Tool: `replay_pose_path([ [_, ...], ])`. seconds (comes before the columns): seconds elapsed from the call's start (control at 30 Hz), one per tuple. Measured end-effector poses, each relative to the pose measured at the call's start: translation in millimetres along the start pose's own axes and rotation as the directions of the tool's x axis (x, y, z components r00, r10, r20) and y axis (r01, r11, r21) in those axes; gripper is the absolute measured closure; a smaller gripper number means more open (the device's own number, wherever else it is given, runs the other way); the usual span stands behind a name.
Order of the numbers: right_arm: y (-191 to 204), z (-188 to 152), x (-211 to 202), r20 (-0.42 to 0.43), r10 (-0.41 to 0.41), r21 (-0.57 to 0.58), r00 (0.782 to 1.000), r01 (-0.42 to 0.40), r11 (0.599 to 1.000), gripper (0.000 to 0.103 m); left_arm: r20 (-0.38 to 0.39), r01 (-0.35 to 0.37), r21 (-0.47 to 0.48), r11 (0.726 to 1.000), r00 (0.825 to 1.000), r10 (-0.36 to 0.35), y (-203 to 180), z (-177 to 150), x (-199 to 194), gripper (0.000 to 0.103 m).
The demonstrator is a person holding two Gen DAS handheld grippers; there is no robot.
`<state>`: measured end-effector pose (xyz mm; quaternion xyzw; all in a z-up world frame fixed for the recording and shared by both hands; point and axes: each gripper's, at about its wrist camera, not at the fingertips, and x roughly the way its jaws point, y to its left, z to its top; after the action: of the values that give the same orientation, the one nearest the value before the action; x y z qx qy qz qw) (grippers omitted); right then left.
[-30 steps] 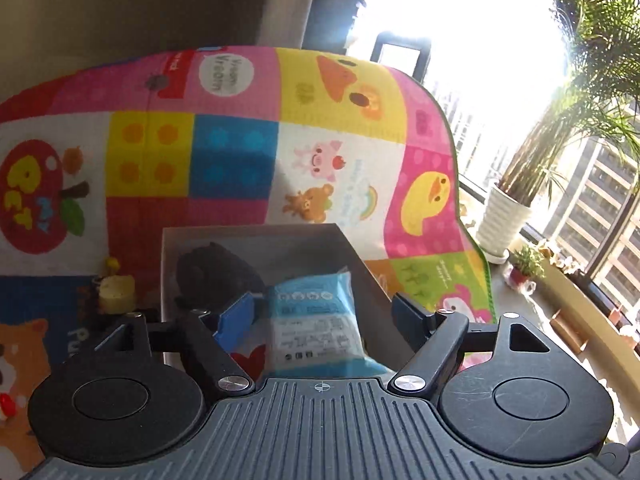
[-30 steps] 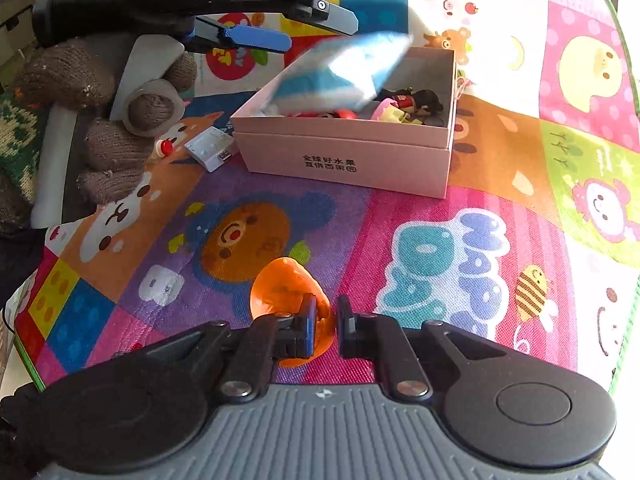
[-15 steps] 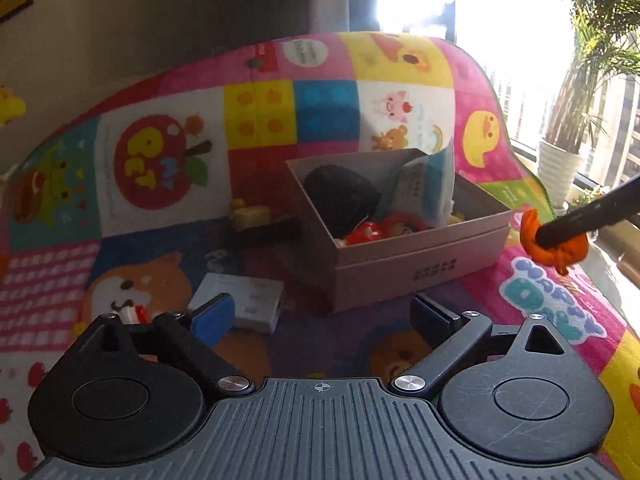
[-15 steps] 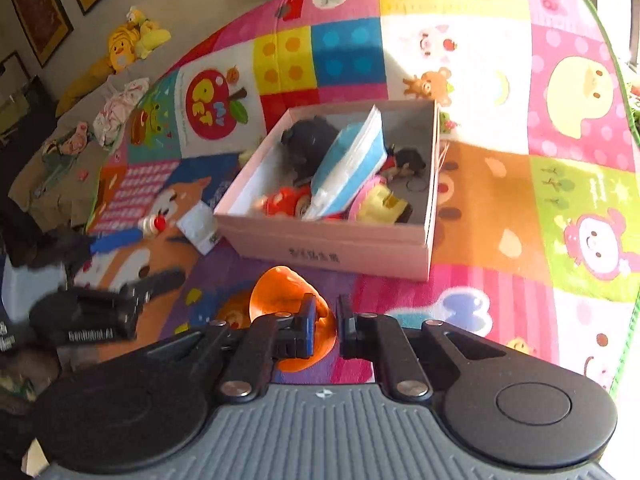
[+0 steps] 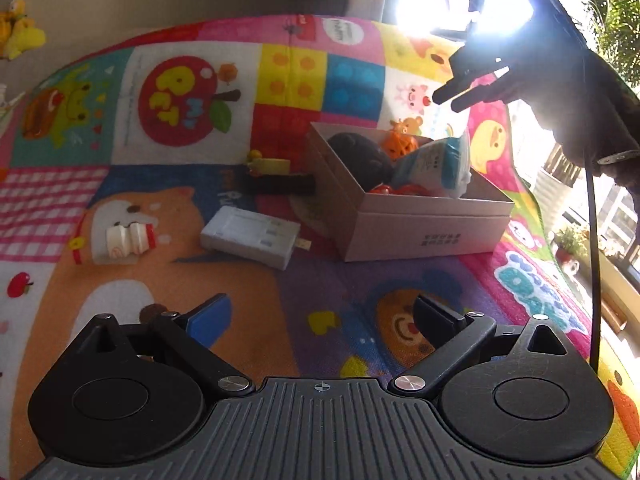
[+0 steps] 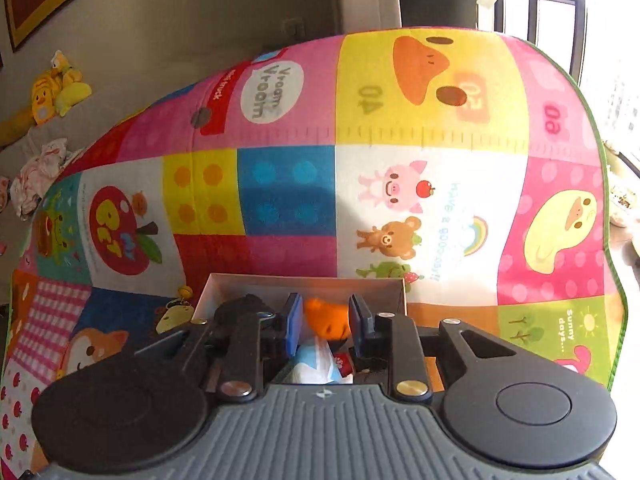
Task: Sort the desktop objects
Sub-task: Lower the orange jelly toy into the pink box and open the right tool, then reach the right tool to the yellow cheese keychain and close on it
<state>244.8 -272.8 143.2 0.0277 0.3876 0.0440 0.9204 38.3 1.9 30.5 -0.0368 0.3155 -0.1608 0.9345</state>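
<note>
The pink cardboard box (image 5: 424,236) stands on the play mat and holds a blue-white packet (image 5: 436,164), a black lump (image 5: 360,156), a red toy (image 5: 396,190) and an orange toy (image 5: 400,144). My right gripper (image 5: 445,103) hangs over the box's far side. Its jaws are opening, and in its own view the orange toy (image 6: 326,316) shows between the pads with a gap on each side, lying in the box (image 6: 304,280). My left gripper (image 5: 320,316) is open wide and empty, low over the mat in front of the box.
Left of the box lie a white charger block (image 5: 250,236), a small white bottle with a red cap (image 5: 128,238) and a yellow keychain figure (image 5: 268,166) beside a black strip (image 5: 280,184). Potted plants and a window ledge (image 5: 572,240) are past the mat's right edge.
The left gripper let the blue-white packet go in the box, drew back and opened wide. The right gripper lifted the orange toy over the box, and its jaws parted from it.
</note>
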Motion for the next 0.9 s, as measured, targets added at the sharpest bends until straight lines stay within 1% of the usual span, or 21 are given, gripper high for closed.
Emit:
replay_pose_path([
  [0.07,3.8,-14.1,6.3,-0.032,-0.018,-0.032,0.999,0.017,0.999,0.078,-0.007,-0.004,-0.015,1.0,1.0,0.004,6.5,-0.9,1.4,0.003],
  [0.13,4.2,-35.2,5.5,-0.054,-0.05,-0.062,0.997,0.046,0.997,0.078,-0.007,-0.008,-0.03,1.0,1.0,0.008,12.7,-2.2,1.2,0.003],
  [0.2,1.1,-55.5,4.1,-0.081,-0.066,-0.087,0.995,0.059,0.994,0.08,0.001,-0.017,-0.048,0.999,1.0,0.017,19.0,-2.8,-0.2,0.002],
  [0.27,-0.9,-74.5,1.2,-0.076,-0.101,-0.105,0.992,0.092,0.99,0.08,0.003,-0.03,-0.071,0.997,1.0,0.03,26.2,-2.1,0.8,0.002],
  [0.33,-0.4,-84.2,-0.5,-0.063,-0.105,-0.111,0.992,0.098,0.989,0.08,0.0,-0.04,-0.089,0.995,0.999,0.041,30.9,-0.5,3.9,0.002],
  [0.43,6.6,-80.3,3.6,-0.05,-0.132,-0.104,0.99,0.127,0.986,0.079,-0.01,-0.051,-0.109,0.993,0.999,0.05,34.0,0.8,7.6,0.002],
  [0.53,13.4,-70.5,15.8,-0.032,-0.13,-0.112,0.991,0.126,0.986,0.079,-0.004,-0.059,-0.098,0.993,0.998,0.059,31.7,0.3,4.3,0.002],
  [0.6,13.9,-64.2,23.5,-0.036,-0.131,-0.106,0.991,0.127,0.986,0.079,-0.001,-0.074,-0.091,0.993,0.997,0.074,31.7,0.6,0.8,0.002],
  [0.7,10.0,-55.0,19.2,-0.065,-0.103,-0.063,0.992,0.099,0.993,0.079,0.016,-0.114,-0.071,0.991,0.993,0.115,36.0,1.7,-7.8,0.001],
  [0.77,11.7,-51.9,3.8,-0.046,-0.085,-0.051,0.995,0.082,0.995,0.078,0.029,-0.158,-0.052,0.986,0.987,0.16,40.6,0.6,-11.8,0.0],
  [0.8,14.9,-51.2,-5.8,-0.032,-0.075,-0.055,0.997,0.073,0.996,0.075,0.031,-0.185,-0.044,0.982,0.982,0.187,43.5,-0.7,-12.6,0.0],
  [0.9,32.4,-52.2,-33.7,-0.005,0.001,-0.076,1.0,-0.002,0.997,0.059,0.012,-0.268,-0.047,0.962,0.963,0.269,57.4,-6.8,-11.5,0.0],
])
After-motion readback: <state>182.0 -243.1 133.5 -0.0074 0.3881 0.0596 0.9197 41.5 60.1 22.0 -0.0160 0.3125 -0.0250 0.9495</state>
